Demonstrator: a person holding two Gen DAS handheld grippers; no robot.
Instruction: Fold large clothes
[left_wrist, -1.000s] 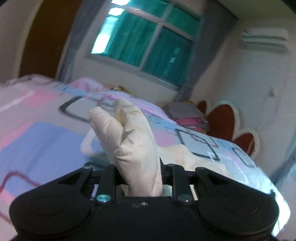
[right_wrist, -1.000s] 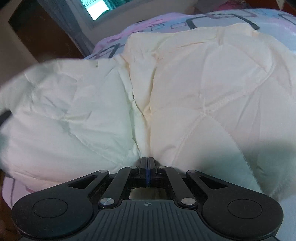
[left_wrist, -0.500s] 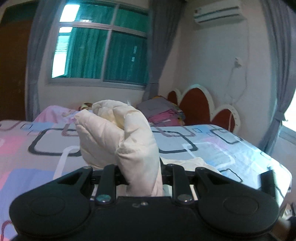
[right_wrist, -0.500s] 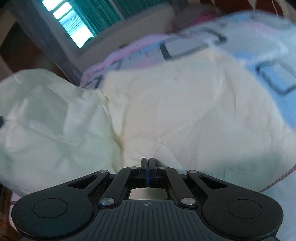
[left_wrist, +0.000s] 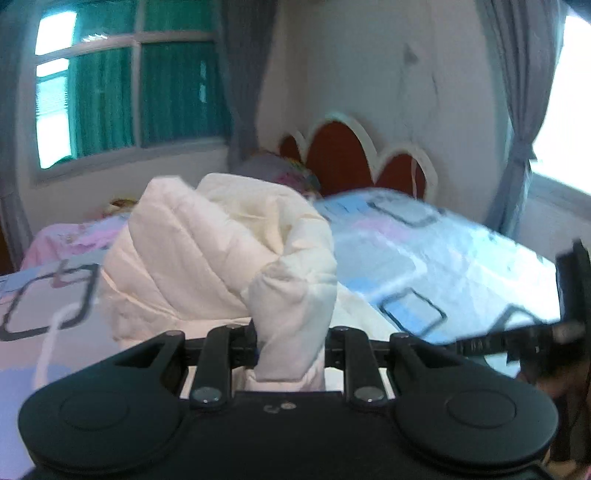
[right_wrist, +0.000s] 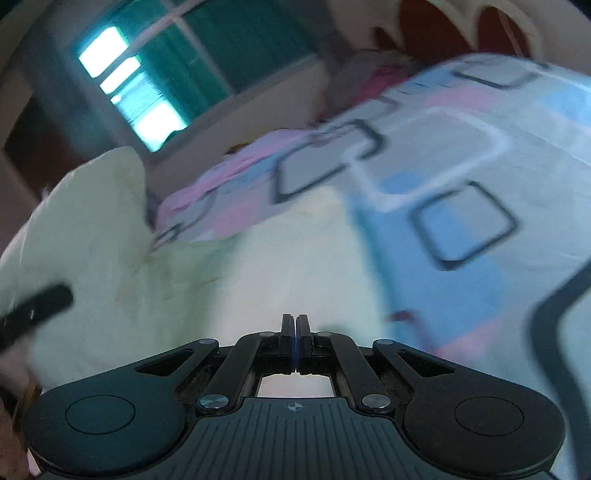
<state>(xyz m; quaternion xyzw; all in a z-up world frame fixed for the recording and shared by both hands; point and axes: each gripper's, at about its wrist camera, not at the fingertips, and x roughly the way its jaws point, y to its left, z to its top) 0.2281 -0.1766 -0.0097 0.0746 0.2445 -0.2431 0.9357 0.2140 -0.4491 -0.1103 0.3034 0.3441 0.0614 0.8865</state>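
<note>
A cream quilted puffer jacket (left_wrist: 221, 251) lies bunched on the bed. My left gripper (left_wrist: 291, 343) is shut on a thick fold of it, and the padded fabric bulges up between the fingers. In the right wrist view the jacket (right_wrist: 229, 280) spreads pale across the bed below. My right gripper (right_wrist: 295, 328) has its fingers pressed together at the jacket's near edge; whether fabric is pinched between them is hidden. The right gripper shows at the right edge of the left wrist view (left_wrist: 569, 295). The left gripper shows at the left edge of the right wrist view (right_wrist: 33, 310).
The bed (left_wrist: 443, 251) has a pink, blue and grey sheet with dark square outlines. A red scalloped headboard (left_wrist: 343, 155) and folded bedding (left_wrist: 280, 170) stand at the far end. A green-curtained window (left_wrist: 122, 96) is behind. Grey curtains (left_wrist: 517, 122) hang at right.
Both views have swung quickly to the right and are blurred. The jacket bunch in my left gripper has grown larger. The jacket covers less of the right view, and more bed sheet shows.
</note>
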